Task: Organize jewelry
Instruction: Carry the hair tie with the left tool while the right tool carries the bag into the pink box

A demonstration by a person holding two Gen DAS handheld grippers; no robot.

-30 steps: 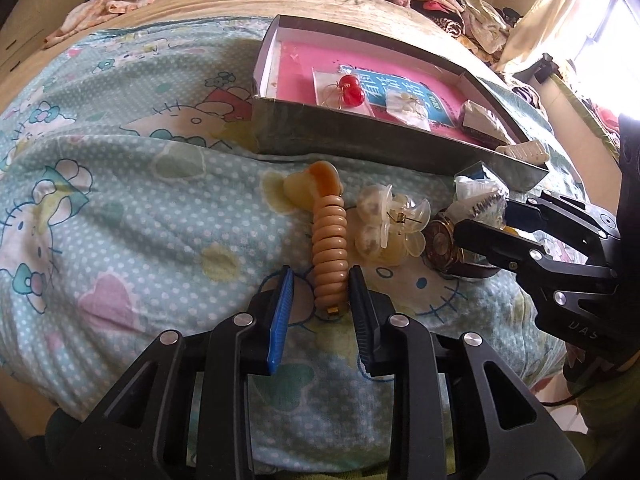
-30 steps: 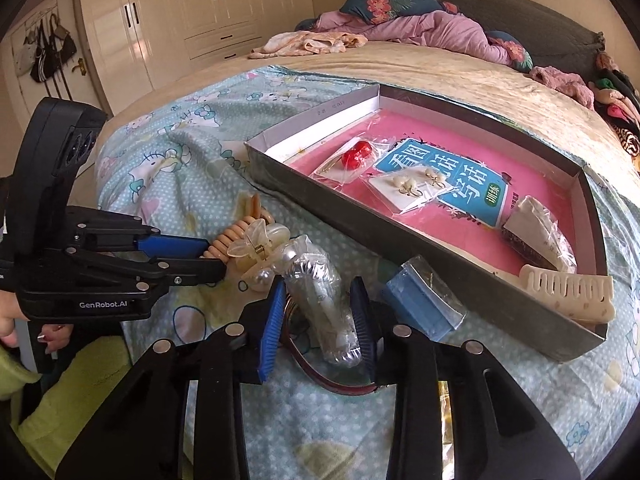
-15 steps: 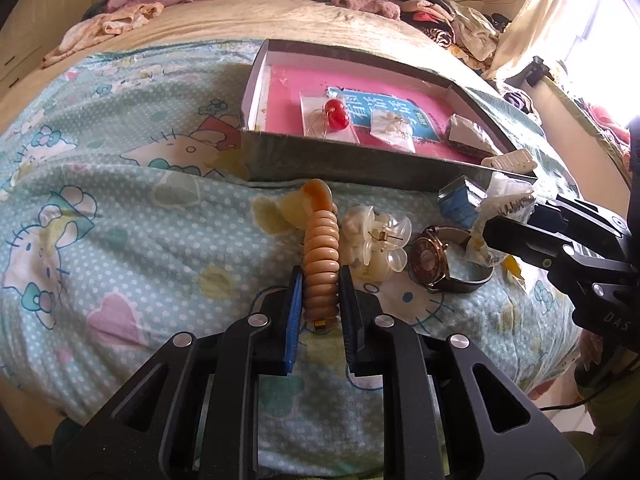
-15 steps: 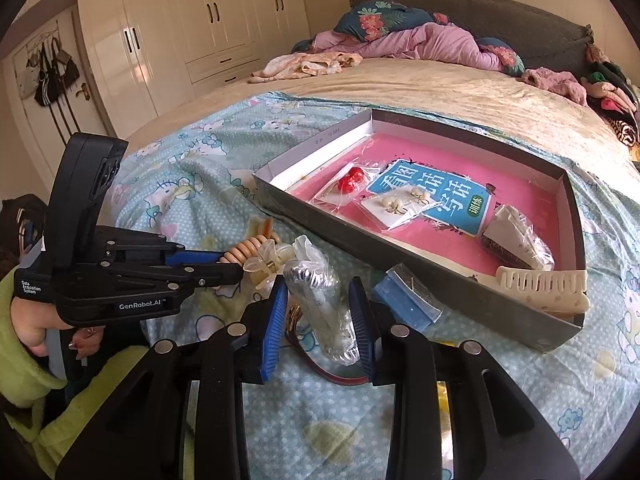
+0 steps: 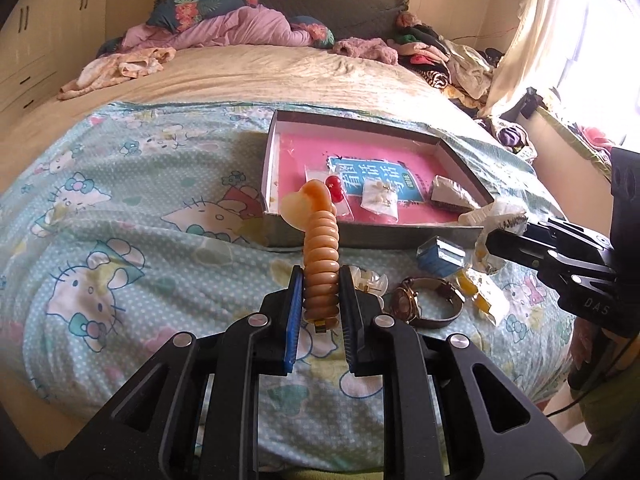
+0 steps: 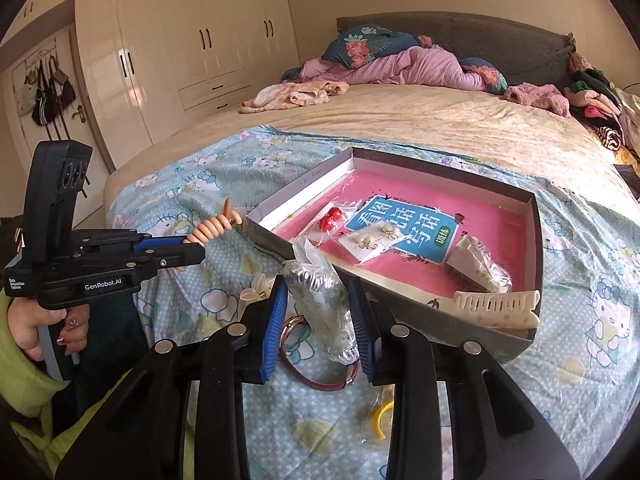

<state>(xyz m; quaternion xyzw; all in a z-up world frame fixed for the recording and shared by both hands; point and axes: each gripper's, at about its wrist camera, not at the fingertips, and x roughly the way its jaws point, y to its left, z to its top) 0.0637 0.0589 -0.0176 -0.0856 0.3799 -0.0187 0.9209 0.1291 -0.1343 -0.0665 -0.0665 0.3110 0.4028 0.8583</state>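
My left gripper [image 5: 319,294] is shut on a peach ribbed hair clip [image 5: 320,256] and holds it lifted above the bedspread; it also shows in the right wrist view [image 6: 210,230]. My right gripper [image 6: 320,312] is shut on a clear plastic bag with a silver piece inside [image 6: 320,300], raised above the bed. A grey box with a pink floor [image 6: 532,240] lies ahead and holds a red piece in a bag [image 6: 332,218], a bag of earrings [image 6: 370,240] and a cream comb [image 6: 496,308].
On the bedspread lie a wristwatch [image 5: 424,302], a clear flower clip [image 5: 370,280], a small blue box [image 5: 440,254] and a bag with yellow pieces [image 5: 480,300]. Clothes are piled at the bed's head [image 5: 224,28]. A wardrobe [image 6: 192,52] stands at left.
Both grippers have closed on their items and risen. The hair clip and the plastic bag are off the bedspread, and the box now looks farther and lower.
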